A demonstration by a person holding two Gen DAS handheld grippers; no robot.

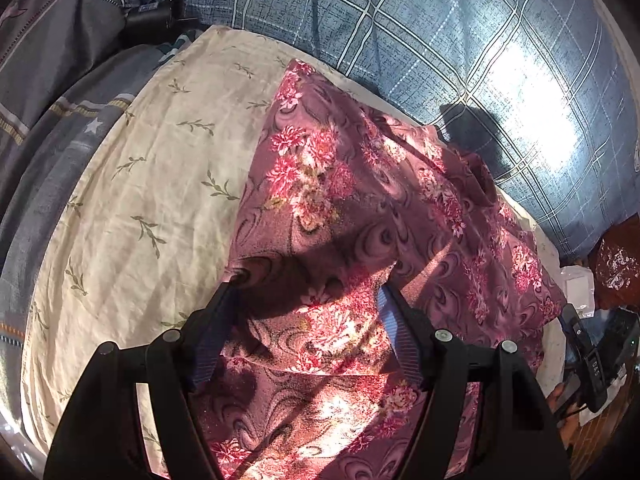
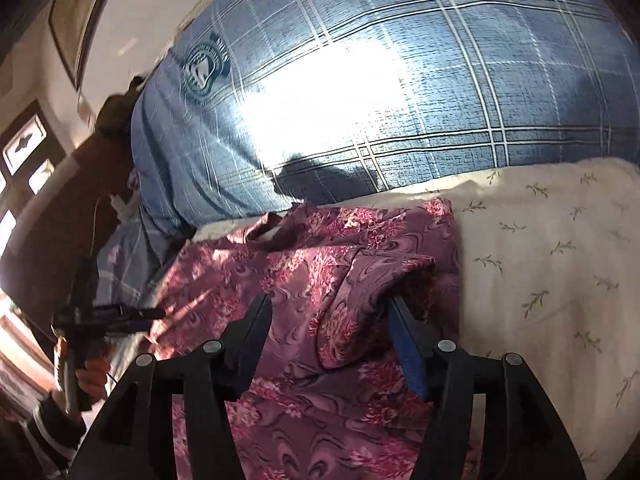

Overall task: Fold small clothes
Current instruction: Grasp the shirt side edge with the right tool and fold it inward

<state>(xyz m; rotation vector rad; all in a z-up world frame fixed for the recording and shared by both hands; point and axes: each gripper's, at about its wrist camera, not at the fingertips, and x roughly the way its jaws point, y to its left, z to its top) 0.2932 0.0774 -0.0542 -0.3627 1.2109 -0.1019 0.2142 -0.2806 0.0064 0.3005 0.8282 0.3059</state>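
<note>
Left gripper (image 1: pixel 308 292) tilts steeply down, jaws apart over floral garment (image 1: pixel 360 208). Right gripper (image 2: pixel 326 304) gapes, cloth fold between, unpinched. Cream sheet (image 1: pixel 140 168) at 9 o'clock; plaid quilt (image 1: pixel 440 40) at 12.

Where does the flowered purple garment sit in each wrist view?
Left wrist: flowered purple garment fills the centre and lower right, lying on the cream leaf-print cloth.
Right wrist: centre and lower left, cream cloth to its right.
Shared landmark: blue plaid bedding behind it.
</note>
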